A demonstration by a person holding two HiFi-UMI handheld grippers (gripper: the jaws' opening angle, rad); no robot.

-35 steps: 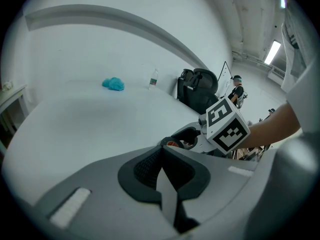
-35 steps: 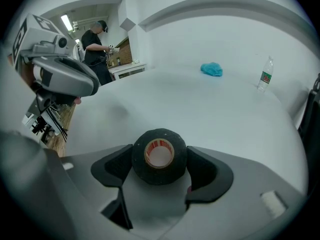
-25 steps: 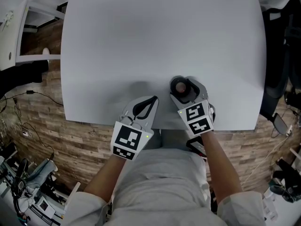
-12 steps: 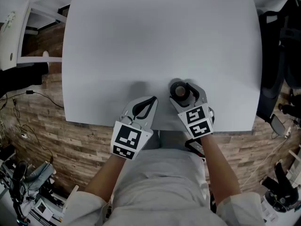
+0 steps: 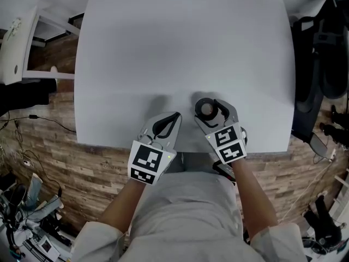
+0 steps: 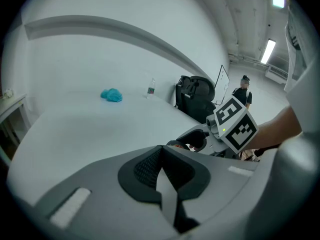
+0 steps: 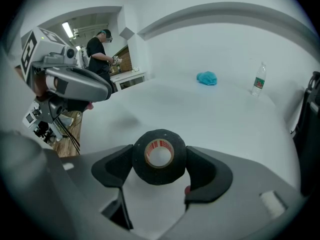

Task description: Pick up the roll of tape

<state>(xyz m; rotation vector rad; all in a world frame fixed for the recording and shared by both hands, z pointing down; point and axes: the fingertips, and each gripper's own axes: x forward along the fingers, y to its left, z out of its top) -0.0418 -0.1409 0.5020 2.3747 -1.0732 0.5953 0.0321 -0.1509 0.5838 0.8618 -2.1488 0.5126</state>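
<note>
As seen from the head view, the right gripper [image 5: 210, 111] clamps the roll of tape [image 5: 205, 109] over the white table's [image 5: 163, 48] near edge, w/ the left gripper [image 5: 166, 125] just beside it. Left gripper view: jaws closed together, nothing btwn them. Right gripper view: black tape pinched btwn both pads [image 7: 112, 171], core facing the cam.

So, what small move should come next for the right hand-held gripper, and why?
Probably lift it straight up: the right hand-held gripper is shut on the tape, pads against both sides, near the table's front edge.
</note>
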